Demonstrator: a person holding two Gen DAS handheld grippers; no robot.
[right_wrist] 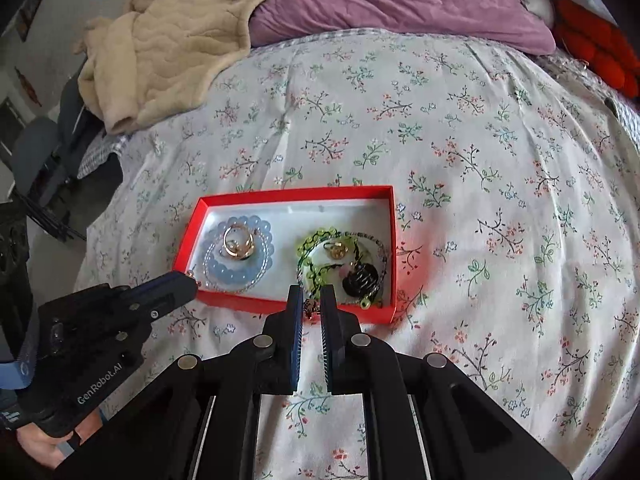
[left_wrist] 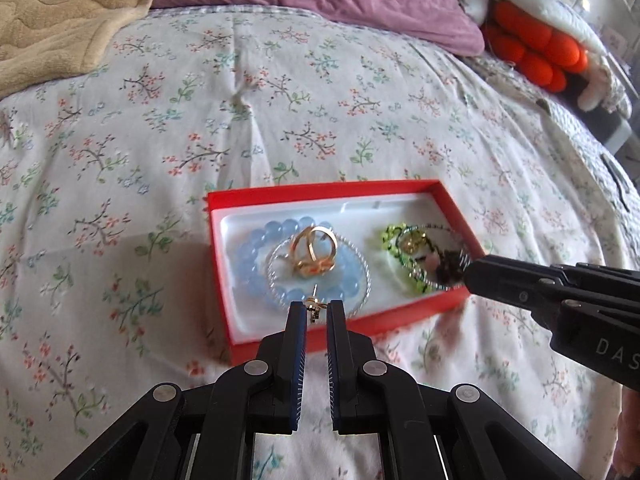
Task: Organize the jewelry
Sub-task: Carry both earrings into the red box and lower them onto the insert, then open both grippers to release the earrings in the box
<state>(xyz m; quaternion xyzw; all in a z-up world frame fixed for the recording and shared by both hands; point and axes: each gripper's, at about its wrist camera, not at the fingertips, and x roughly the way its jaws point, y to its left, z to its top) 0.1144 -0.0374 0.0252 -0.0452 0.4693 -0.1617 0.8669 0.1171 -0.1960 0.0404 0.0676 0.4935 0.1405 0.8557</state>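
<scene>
While both tongs angle over the red box (left_wrist: pixel 280 196), left tongs (left_wrist: pixel 316 308) pinching gold earring (left_wrist: pixel 313 305), right tongs (right_wrist: pixel 311 305) pinching small charm (right_wrist: pixel 310 307)

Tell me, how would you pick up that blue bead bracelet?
Pinch the blue bracelet across its bare left arc, coming straight down. It lies flat in the red box, and gold rings sit in its middle, so the outer beads are freest.

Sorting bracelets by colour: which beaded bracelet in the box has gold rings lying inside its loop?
The pale blue beaded bracelet, at the box's left end; the green one encircles darker pieces.
</scene>
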